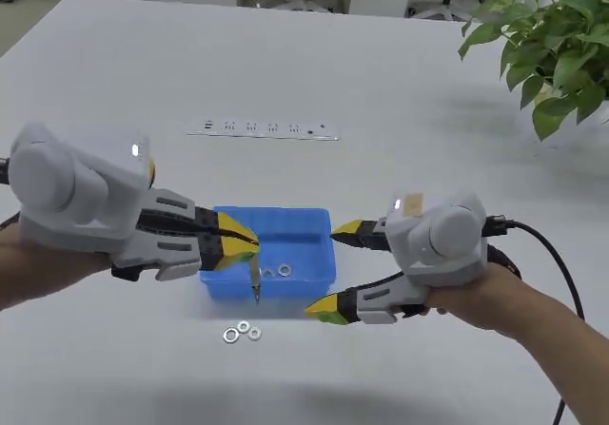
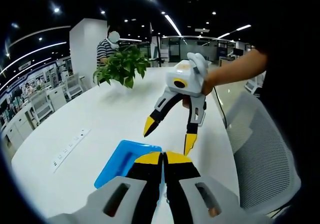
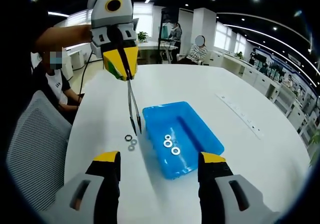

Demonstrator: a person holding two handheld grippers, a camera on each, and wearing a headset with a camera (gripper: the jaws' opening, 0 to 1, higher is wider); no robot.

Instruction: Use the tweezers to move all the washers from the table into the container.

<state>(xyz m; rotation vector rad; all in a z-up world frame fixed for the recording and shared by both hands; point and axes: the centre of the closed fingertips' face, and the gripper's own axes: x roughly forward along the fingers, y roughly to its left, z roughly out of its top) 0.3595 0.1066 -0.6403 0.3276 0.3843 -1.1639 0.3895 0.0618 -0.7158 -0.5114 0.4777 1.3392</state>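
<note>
Head view, left gripper (image 1: pixel 247 244) jaws pinching tweezers (image 1: pixel 254 284) near washers (image 1: pixel 243 331) beside blue container (image 1: pixel 295 223), right gripper (image 1: pixel 331 265) jaws spread

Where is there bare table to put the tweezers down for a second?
Bare: the wide band between the power strip and the blue container; also the stretch between the container and the plant. Crowded: the container's near side, where the loose washers, the tweezers, the left gripper and the right gripper meet.

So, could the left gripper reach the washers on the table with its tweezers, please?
Probably yes: its tweezers hang close to those washers, beside the container, with nothing between, and the right gripper stands clear.
</note>
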